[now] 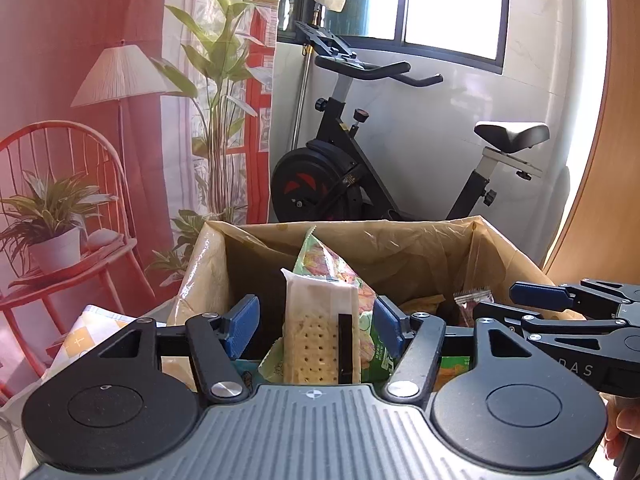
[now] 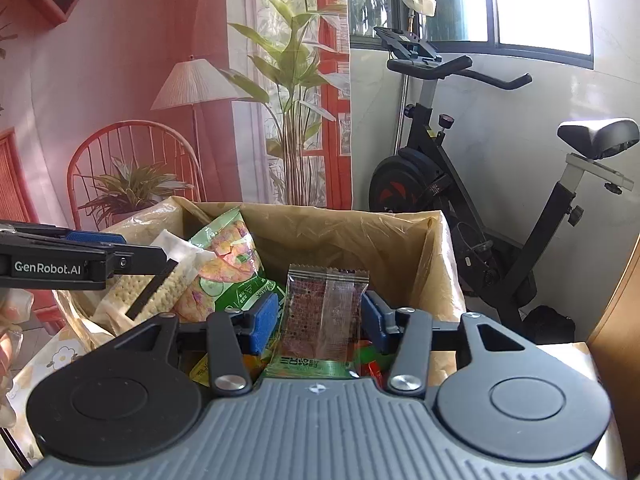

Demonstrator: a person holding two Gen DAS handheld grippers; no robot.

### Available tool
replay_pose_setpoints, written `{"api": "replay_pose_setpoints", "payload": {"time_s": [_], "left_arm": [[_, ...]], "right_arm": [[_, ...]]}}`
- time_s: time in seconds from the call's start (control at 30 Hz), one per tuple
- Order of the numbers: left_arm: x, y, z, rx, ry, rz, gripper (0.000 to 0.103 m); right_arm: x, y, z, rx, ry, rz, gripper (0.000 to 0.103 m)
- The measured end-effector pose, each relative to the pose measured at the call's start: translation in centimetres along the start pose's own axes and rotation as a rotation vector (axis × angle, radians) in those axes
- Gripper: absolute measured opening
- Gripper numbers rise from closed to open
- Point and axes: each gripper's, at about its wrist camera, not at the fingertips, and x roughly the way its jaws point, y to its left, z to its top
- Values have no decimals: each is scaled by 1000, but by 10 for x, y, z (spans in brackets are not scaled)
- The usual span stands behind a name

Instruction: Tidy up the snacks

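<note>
A cardboard box [image 1: 400,226] lined with clear plastic holds several snacks. My left gripper [image 1: 316,320] hangs over its left part. A clear pack of pale crackers [image 1: 316,344] stands upright between the blue pads, with a gap on each side. A green snack bag [image 1: 320,264] leans behind it. My right gripper [image 2: 320,316] is over the same box [image 2: 340,216]. A brown-patterned clear packet [image 2: 324,312] stands between its pads, which sit just off the packet's edges. The cracker pack [image 2: 160,292] and green bag [image 2: 228,256] show to its left.
A black exercise bike [image 1: 360,168] stands behind the box by the window wall. A wooden panel [image 1: 608,160] rises at the right. The box sits on a flower-printed cloth [image 2: 48,360]. A red printed backdrop [image 1: 80,80] hangs at the left.
</note>
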Motion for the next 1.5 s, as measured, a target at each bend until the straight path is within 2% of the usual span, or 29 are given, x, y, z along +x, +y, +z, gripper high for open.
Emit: {"api": "replay_pose_setpoints", "payload": {"time_s": [0.07,0.17,0.27,0.53,0.73,1.0,1.17,1.3,1.5], "left_arm": [[-10,0,3,11,-11,7,76],[-26,-2,7,41,-29,31,87],[-48,-5,10,69,-61,61,89],[-115,-10,15,73,-144,120,93],[-166,-10,11,59,-182,178,95],[-215,-19,-9,34,-200,253,97],[-230,-18,-18,0,-204,250,97],[-240,-23,-21,29,-229,286,97],[-248,-26,-21,35,-246,274,97]], "right_arm": [[-6,0,3,13,-3,3,67],[-19,3,7,21,-14,10,81],[-37,11,15,32,-35,27,91],[-92,39,29,8,-106,10,102],[-133,61,30,-5,-145,-27,103],[-175,83,12,24,-181,-40,103],[-188,85,-1,68,-184,-5,103],[-193,85,-6,71,-169,-5,103],[-198,86,-9,72,-163,-2,103]]}}
